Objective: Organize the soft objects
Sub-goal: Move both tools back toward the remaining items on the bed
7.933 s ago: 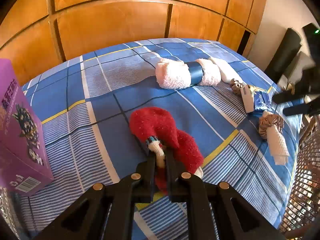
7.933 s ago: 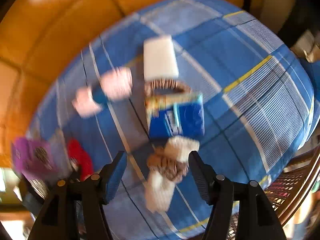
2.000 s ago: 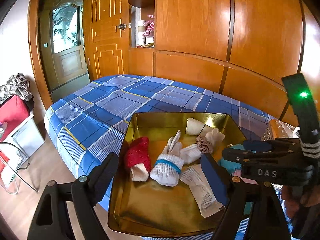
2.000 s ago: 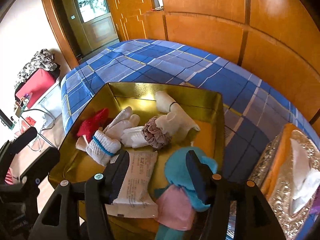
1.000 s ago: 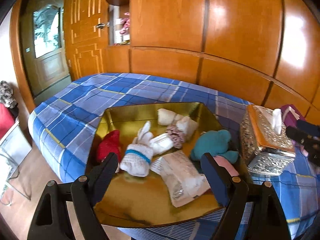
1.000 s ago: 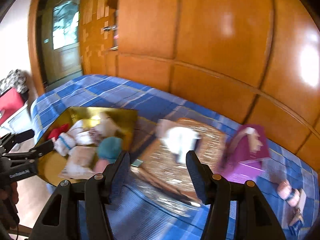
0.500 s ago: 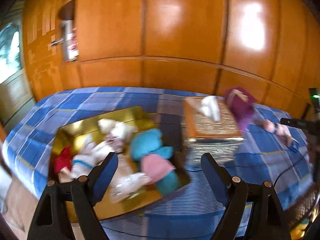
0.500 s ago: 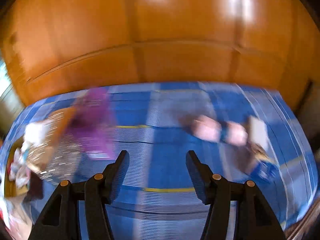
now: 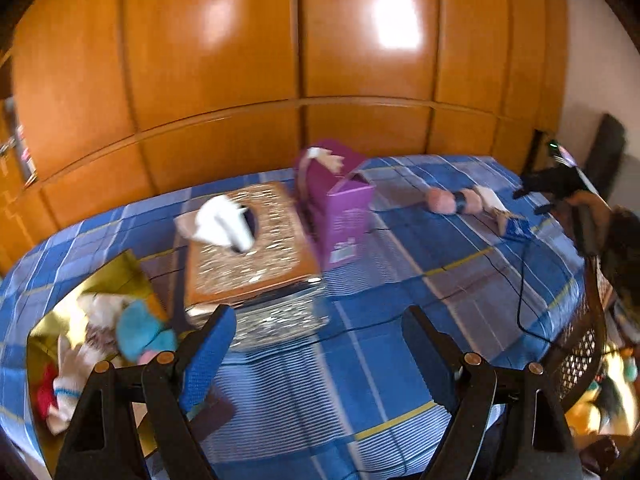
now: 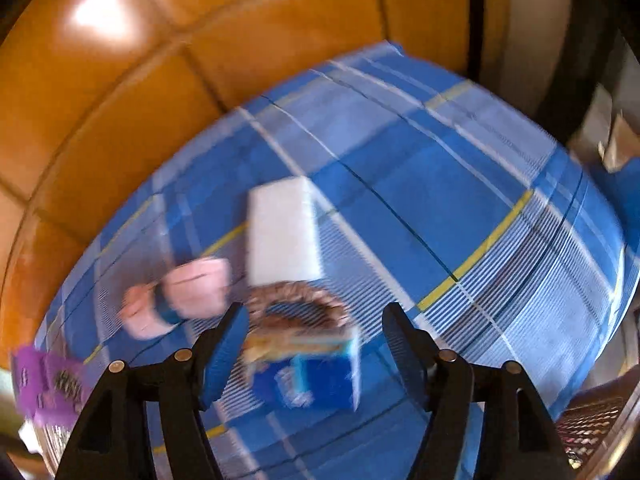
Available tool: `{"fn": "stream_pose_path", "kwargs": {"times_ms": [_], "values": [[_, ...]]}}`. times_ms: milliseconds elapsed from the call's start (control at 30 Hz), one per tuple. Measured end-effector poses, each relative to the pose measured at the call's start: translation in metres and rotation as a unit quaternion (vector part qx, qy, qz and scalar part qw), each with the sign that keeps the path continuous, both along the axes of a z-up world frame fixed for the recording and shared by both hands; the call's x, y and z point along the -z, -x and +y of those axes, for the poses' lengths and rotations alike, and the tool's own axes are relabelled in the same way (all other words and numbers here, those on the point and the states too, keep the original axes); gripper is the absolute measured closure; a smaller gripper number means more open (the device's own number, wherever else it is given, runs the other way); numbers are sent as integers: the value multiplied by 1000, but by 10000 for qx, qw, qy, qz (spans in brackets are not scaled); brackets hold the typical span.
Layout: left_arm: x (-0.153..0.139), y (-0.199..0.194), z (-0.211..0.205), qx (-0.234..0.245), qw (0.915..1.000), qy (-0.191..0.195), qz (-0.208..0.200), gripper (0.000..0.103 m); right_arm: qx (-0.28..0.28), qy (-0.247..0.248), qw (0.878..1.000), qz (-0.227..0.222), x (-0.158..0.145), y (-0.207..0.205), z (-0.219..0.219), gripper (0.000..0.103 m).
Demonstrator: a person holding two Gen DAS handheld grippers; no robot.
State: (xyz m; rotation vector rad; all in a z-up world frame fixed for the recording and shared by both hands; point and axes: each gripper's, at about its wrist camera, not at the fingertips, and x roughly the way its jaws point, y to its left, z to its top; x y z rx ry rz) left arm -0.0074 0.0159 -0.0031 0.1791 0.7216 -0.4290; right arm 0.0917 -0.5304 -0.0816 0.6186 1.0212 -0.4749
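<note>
Left gripper point(image 9: 320, 344), right gripper point(image 10: 314, 338), black angular arms, blue textured pads, brass-coloured screws, 2 fingers each

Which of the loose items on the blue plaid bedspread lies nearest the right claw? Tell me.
The blue tissue packet, lying between the opening right claw's jaws; the white rectangular pack and pink banded roll lie farther off.

Wall panels point(image 9: 224, 40) were glossy varnished wood. Bedspread point(image 9: 400, 280) was matt woven plaid cloth. Tray point(image 9: 108, 280) looked like shiny gold metal, tissue box point(image 9: 248, 256) glittery. Pink roll point(image 10: 192, 292) was fuzzy cloth. Blue packet point(image 10: 316, 380) was glossy plastic.
</note>
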Motion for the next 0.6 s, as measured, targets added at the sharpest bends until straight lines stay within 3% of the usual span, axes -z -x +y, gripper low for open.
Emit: {"fn": "stream_pose_path", "kwargs": {"times_ms": [100,233,333,400,467,600], "values": [[3,-3,-15,200,9997,-82,79,17,80,-239,9993,260,21,-6,-7,33],[6,-10,-34,401,9989,-114,194,17,-508,-1260,9905,233,27,-4,12,32],[6,-15,-46,522,9983,-94,257,16,-1483,-2089,9665,-172,15,0,42,33],[8,-19,-57,625,9975,-93,328,16,-1665,-1778,9695,-254,0,3,51,33],[9,-21,-65,678,9970,-126,353,16,-1571,-1116,9810,-204,-12,4,47,33],[14,-27,-83,791,9957,-219,422,16,-1238,-70,9917,326,-9,-5,36,33]]}}
